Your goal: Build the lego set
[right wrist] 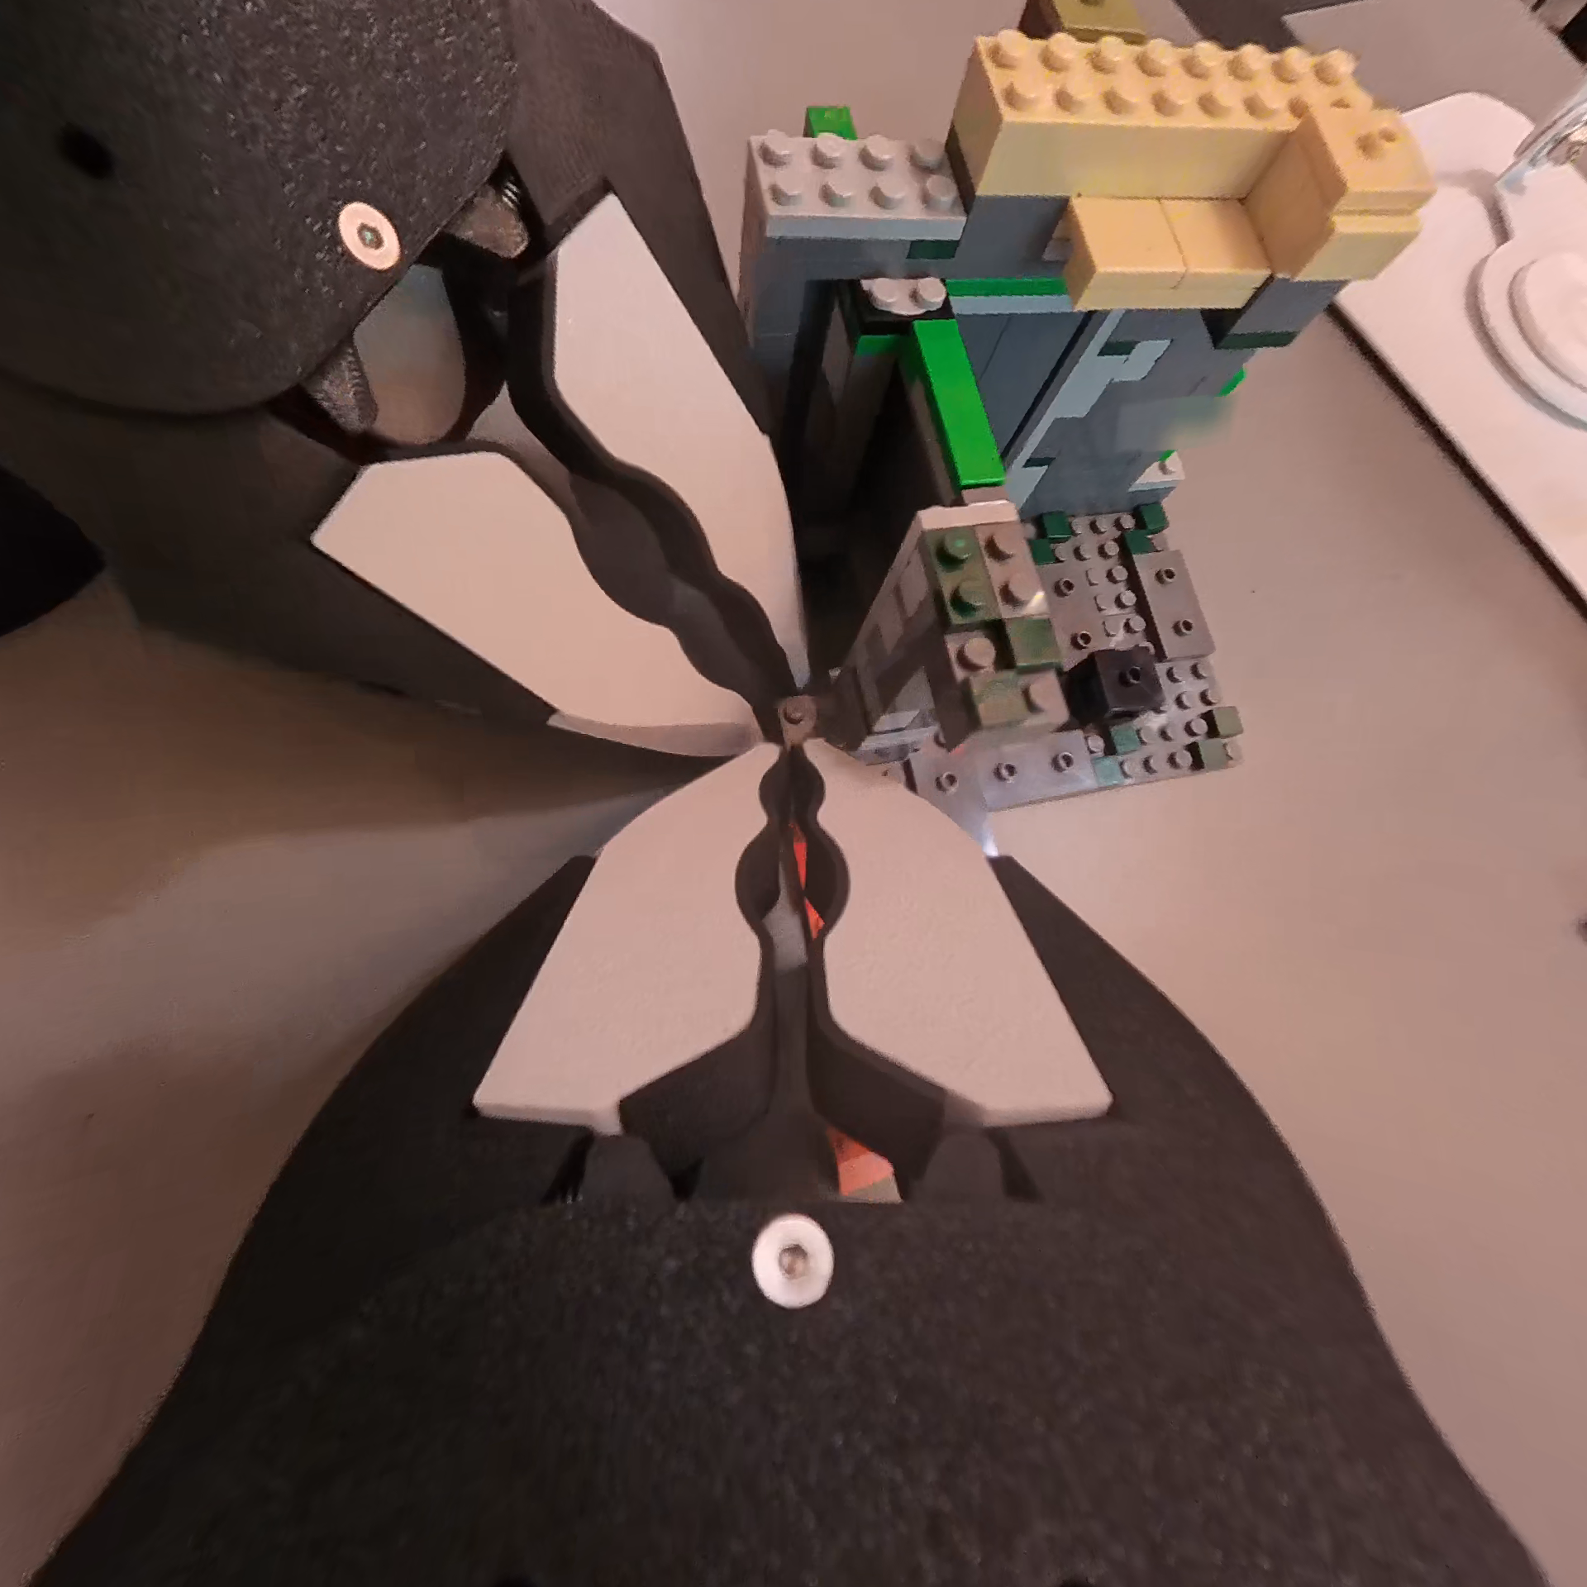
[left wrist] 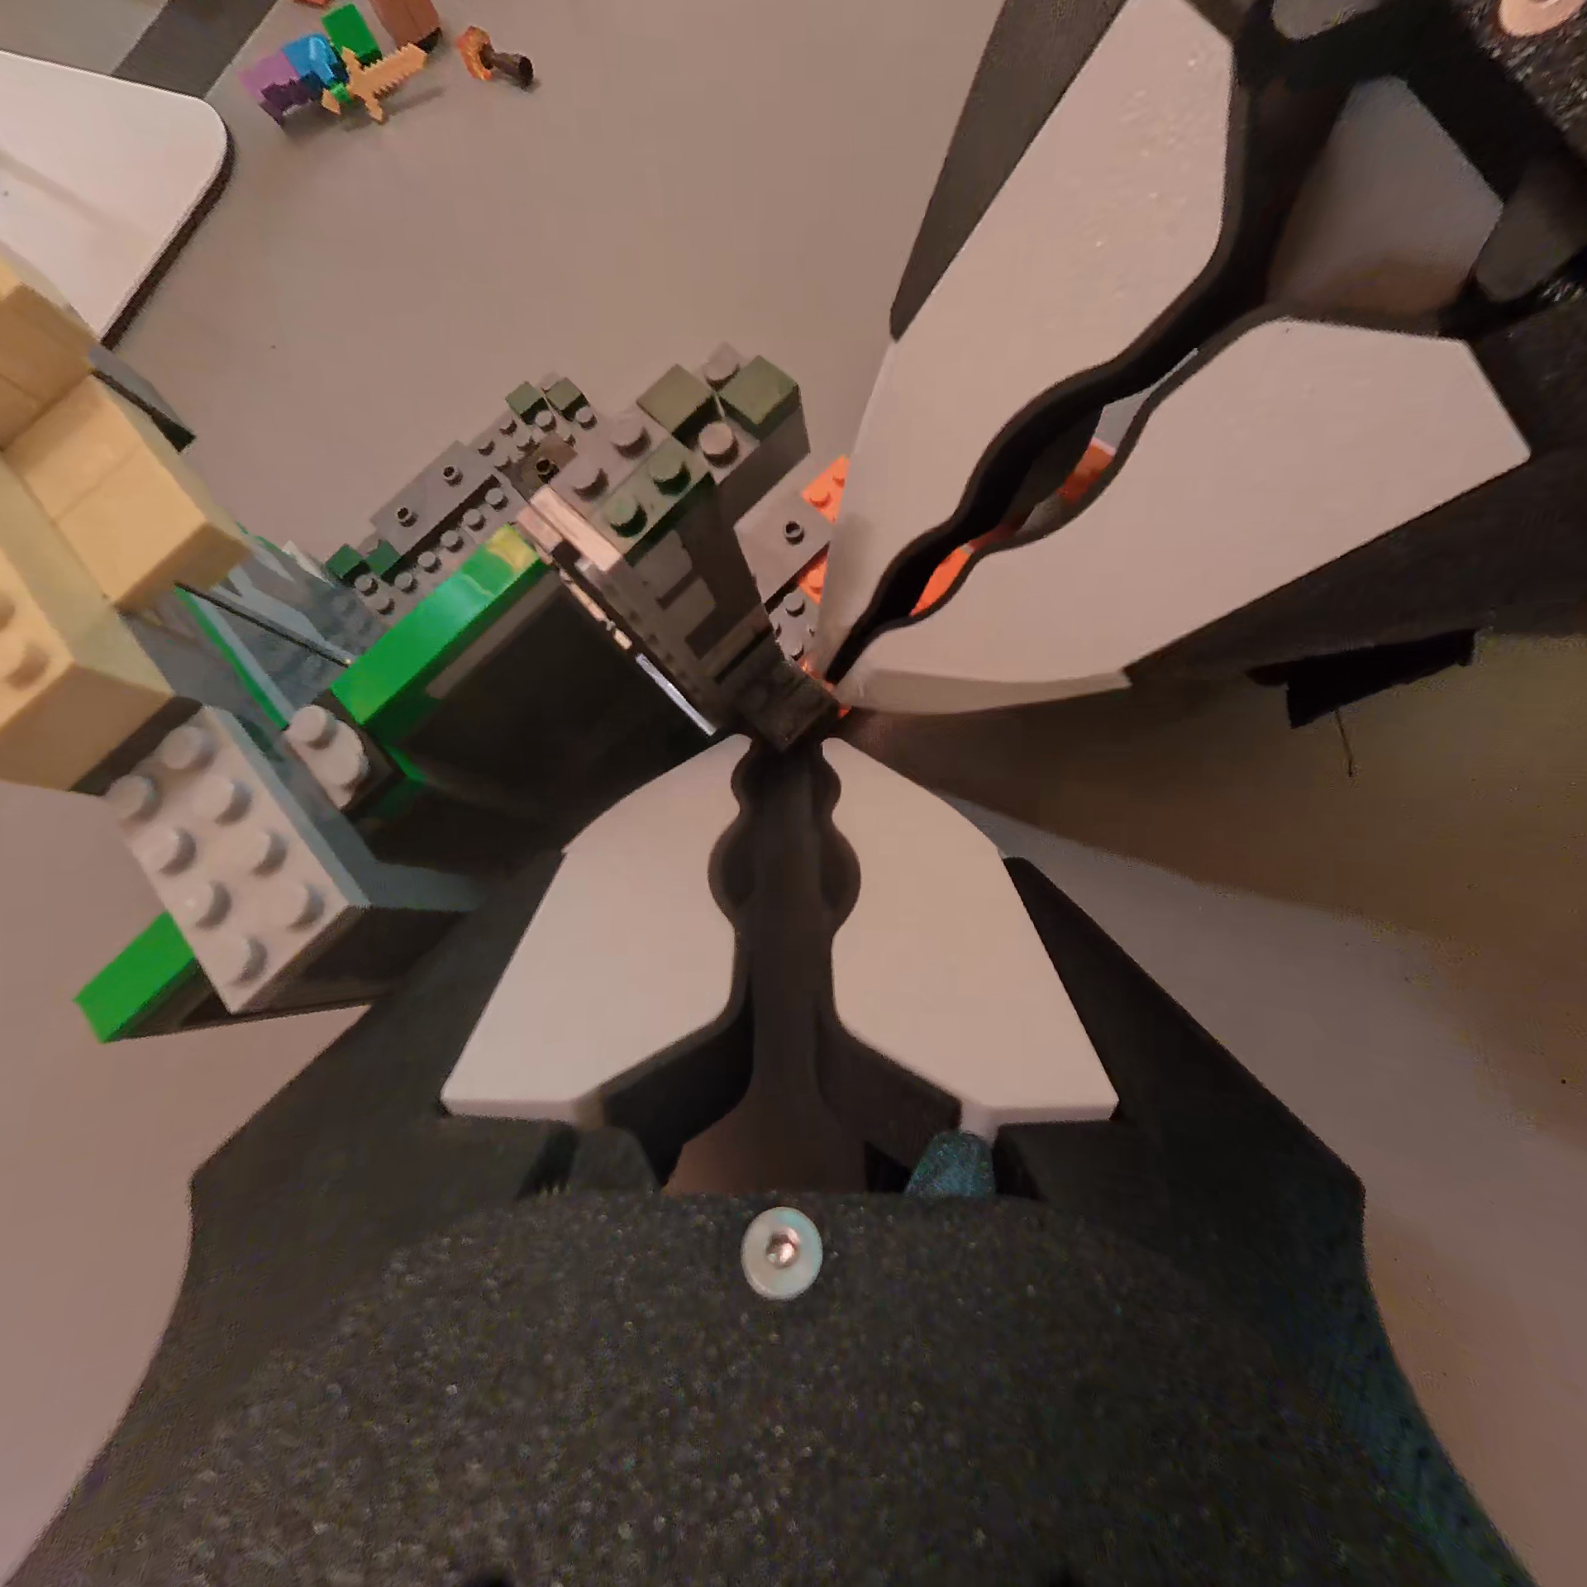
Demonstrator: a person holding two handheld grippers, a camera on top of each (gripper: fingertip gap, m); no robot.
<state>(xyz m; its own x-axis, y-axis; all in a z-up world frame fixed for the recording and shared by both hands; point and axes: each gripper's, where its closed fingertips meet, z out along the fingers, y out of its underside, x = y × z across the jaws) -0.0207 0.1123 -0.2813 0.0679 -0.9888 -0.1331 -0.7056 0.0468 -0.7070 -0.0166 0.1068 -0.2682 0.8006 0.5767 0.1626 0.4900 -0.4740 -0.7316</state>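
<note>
Grey surface [left wrist: 515, 258] ahead; both tools clenched: left tool [left wrist: 786, 743] pinching the dark pillar [left wrist: 687, 592], right tool [right wrist: 794, 756] apparently gripping an orange piece [right wrist: 803, 867]. Twisting could snap the pillar off.

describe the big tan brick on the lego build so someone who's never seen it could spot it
Start at the lego build on the grey table. Look at its tallest part, the grey-blue tower. The tan brick caps it, the only long sandy piece with two stud rows, beside a light grey brick.
</note>
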